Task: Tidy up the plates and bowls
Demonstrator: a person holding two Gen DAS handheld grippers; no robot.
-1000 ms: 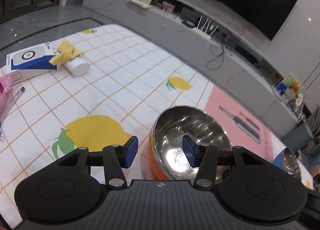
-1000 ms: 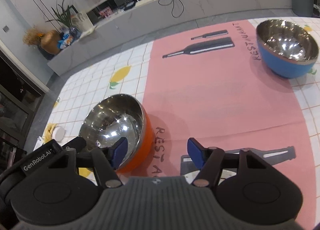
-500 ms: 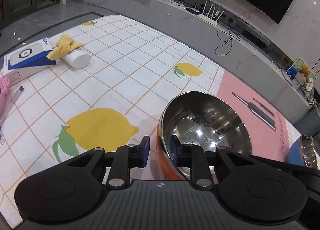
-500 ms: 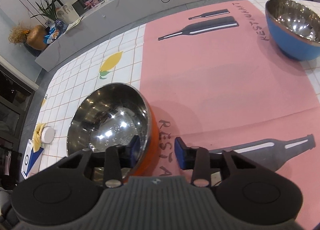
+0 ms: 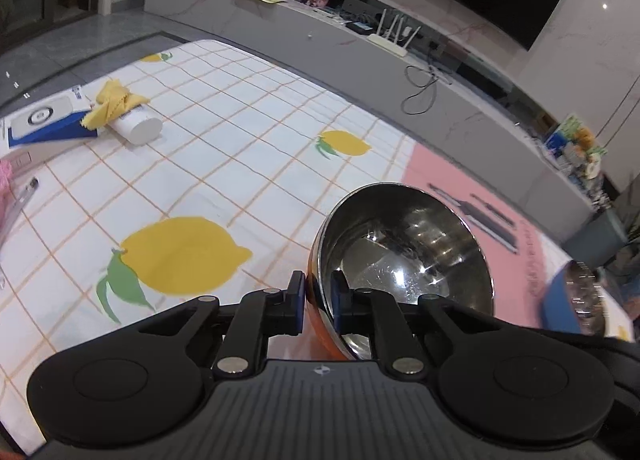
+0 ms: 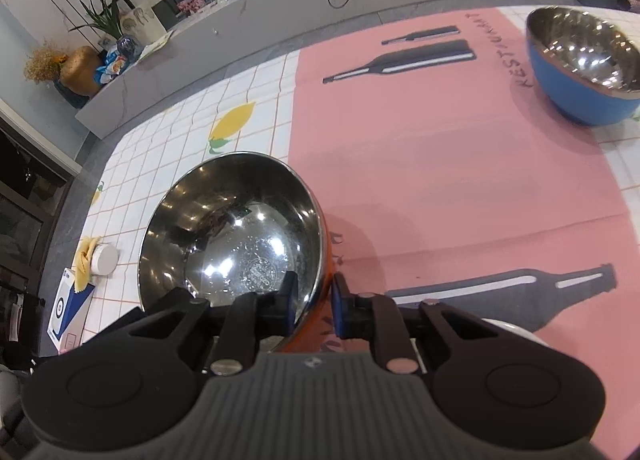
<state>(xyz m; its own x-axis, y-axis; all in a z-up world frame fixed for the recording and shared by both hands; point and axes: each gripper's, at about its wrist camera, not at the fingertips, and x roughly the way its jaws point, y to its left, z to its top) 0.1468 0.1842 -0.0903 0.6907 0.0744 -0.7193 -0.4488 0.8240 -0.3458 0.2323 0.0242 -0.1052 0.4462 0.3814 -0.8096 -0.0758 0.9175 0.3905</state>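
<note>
Left wrist view: the left gripper (image 5: 319,302) clamped the orange bowl's (image 5: 404,256) rim at 6 o'clock; the blue bowl (image 5: 576,300) lay at 3 o'clock. Right wrist view: the right gripper (image 6: 314,302) pinched the same orange bowl (image 6: 236,232); the blue bowl (image 6: 584,64) stood at 2 o'clock on the pink mat (image 6: 460,164).

I see my left hand-held gripper (image 5: 318,302) pinching the rim of the orange bowl (image 5: 404,256), one blue pad outside and one inside. The bowl is shiny inside. A blue bowl (image 5: 580,300) sits far right on the worktop (image 5: 240,164).
</note>
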